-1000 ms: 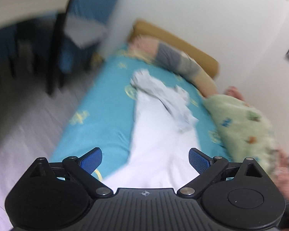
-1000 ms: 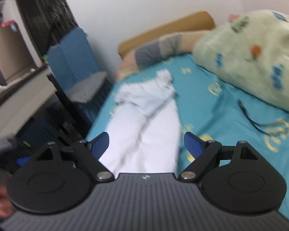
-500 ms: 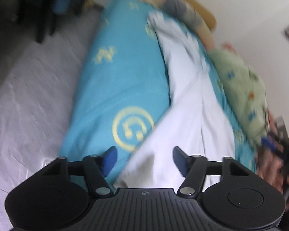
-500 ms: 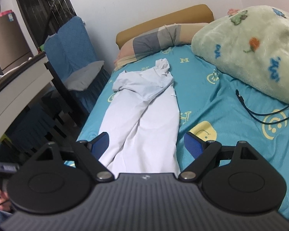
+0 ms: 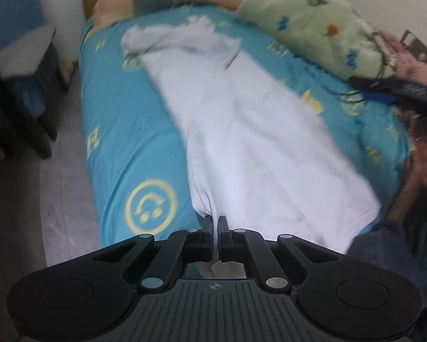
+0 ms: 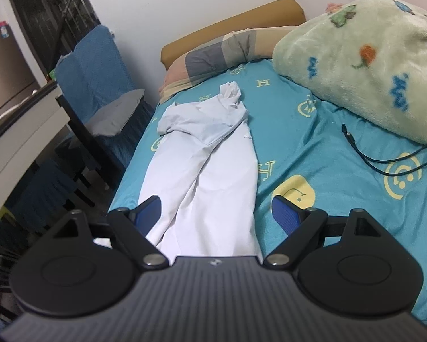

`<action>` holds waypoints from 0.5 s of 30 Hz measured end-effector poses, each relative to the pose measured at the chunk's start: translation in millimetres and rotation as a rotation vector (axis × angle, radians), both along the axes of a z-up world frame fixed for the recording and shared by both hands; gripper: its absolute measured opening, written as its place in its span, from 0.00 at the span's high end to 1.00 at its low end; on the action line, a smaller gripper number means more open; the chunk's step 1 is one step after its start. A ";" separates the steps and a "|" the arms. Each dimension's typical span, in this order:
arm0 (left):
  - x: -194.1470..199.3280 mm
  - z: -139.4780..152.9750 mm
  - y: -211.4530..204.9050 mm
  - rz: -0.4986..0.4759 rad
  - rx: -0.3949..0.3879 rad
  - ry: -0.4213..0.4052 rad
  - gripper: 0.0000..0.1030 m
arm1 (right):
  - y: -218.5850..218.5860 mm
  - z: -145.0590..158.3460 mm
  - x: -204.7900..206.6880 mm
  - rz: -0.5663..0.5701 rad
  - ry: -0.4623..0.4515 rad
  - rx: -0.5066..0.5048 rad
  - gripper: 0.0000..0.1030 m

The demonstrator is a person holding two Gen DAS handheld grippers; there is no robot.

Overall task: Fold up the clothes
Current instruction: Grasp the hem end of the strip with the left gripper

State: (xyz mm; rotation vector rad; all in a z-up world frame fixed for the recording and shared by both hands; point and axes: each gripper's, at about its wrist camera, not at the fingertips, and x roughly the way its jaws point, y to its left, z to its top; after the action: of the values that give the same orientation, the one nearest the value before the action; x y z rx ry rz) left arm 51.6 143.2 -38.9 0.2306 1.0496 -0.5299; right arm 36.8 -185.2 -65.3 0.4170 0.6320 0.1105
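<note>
Fingers of left gripper (image 5: 215, 225) pinch one white garment (image 5: 250, 131); right gripper (image 6: 216, 209) spread

The left tool (image 5: 215, 223) sits at the lower centre of its frame, its 2 fingers (image 5: 207, 229) pressed almost together and pinching a fold of the white garment (image 5: 256, 142). The right tool (image 6: 216, 208) fills the bottom of its frame with its 2 blue-padded fingers (image 6: 284, 213) spread wide apart, holding nothing, above the white cloth.
</note>
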 end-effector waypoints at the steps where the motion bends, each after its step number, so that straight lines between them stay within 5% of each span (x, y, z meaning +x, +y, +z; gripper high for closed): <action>1: -8.1 8.6 -16.6 -0.012 -0.007 -0.005 0.97 | -2.5 0.6 -1.1 -0.004 -0.001 0.004 0.16; 4: -34.1 17.1 -66.6 -0.062 -0.017 0.007 0.97 | -11.0 2.4 -4.5 -0.015 -0.006 0.023 0.16; 10: -50.3 -52.0 -129.7 -0.043 0.013 0.203 0.95 | -28.3 -2.6 -7.2 -0.005 0.042 0.101 0.16; 12: -45.8 -69.1 -124.0 -0.014 -0.016 0.294 0.88 | -35.0 -10.0 -7.4 0.019 0.091 0.151 0.16; 15: -33.0 -70.1 -105.2 0.072 -0.098 0.348 0.60 | -43.0 -26.8 -10.2 0.051 0.195 0.224 0.17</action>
State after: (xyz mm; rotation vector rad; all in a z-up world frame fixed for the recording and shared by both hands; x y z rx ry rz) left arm 18.6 38.0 -109.0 0.0118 1.3606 -0.5672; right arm 26.5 -228.2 -92.0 0.6334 0.8263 0.1914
